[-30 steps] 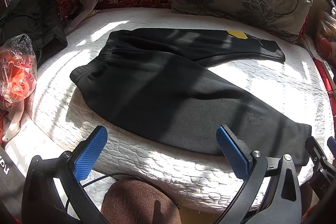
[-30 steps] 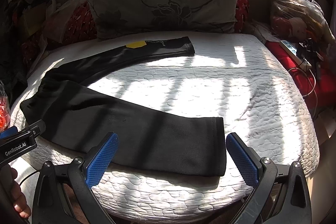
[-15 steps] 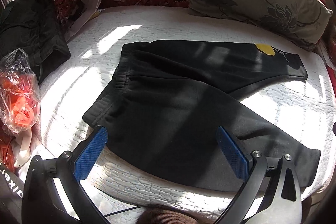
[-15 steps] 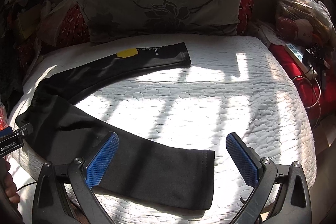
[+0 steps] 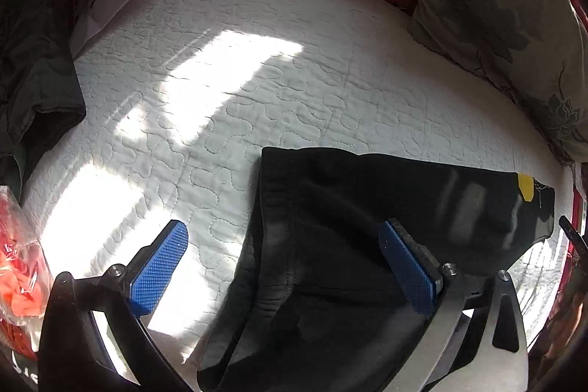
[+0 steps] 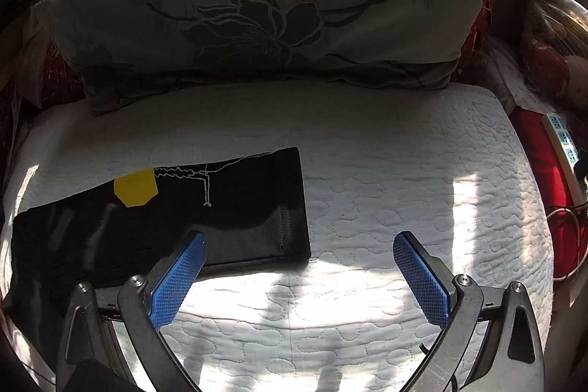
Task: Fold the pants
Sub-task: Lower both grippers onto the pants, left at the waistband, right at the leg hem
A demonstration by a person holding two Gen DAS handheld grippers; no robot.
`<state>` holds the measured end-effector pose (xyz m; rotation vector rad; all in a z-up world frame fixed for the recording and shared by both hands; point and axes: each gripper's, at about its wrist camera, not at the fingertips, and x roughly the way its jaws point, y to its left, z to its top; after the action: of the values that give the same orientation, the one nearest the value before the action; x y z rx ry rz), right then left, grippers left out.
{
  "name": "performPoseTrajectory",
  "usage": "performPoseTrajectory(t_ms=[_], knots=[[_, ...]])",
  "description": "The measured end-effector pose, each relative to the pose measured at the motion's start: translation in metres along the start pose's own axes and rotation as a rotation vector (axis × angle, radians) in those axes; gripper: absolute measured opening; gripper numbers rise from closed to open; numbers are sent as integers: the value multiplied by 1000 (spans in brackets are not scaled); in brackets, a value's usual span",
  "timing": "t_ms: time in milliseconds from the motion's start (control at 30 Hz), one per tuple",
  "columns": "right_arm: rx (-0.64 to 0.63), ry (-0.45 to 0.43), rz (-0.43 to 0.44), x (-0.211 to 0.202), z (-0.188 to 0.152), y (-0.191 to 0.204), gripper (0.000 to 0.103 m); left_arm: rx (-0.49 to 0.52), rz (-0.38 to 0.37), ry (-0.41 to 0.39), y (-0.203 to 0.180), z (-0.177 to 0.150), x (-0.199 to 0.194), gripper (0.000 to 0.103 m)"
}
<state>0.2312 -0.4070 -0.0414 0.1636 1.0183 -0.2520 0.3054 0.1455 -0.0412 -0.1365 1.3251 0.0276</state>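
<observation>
Right wrist view shows black fleece pants (image 6: 220, 208) with legs stacked on the white quilted bed (image 6: 404, 171), crosswise folds remaining, both hand-held grippers (image 6: 297, 278) (image 5: 283, 267) spread wide, empty.

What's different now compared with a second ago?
Both open claws, left and right, have pushed forward over the bed. The near leg of the black pants now lies close against the leg with the yellow patch; the grasp isn't seen. The floral pillow hasn't moved.
</observation>
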Motion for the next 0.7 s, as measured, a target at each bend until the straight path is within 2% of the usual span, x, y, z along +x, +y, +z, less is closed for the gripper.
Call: performPoseTrajectory(t_ms=[133, 267, 400, 500, 567, 633, 667, 700], knots=[[35, 72, 50, 37, 20, -2, 101, -39, -35, 71, 3, 13, 26, 103], [60, 97, 108, 54, 31, -7, 101, -3, -35, 87, 2, 17, 38, 103], [95, 158, 162, 75, 42, -11, 101, 5, -33, 121, 2, 22, 51, 103], [91, 208, 199, 89, 47, -4, 95, -1, -41, 126, 3, 26, 56, 103], [55, 224, 183, 95, 50, 7, 94, -10, -50, 133, 1, 29, 61, 103], [0, 225, 161, 96, 52, 18, 78, -11, -62, 143, -1, 36, 68, 103], [-22, 219, 157, 94, 52, 21, 55, -9, -62, 147, -2, 39, 70, 103], [-35, 214, 165, 92, 53, 24, 37, -10, -64, 150, -3, 40, 72, 103]])
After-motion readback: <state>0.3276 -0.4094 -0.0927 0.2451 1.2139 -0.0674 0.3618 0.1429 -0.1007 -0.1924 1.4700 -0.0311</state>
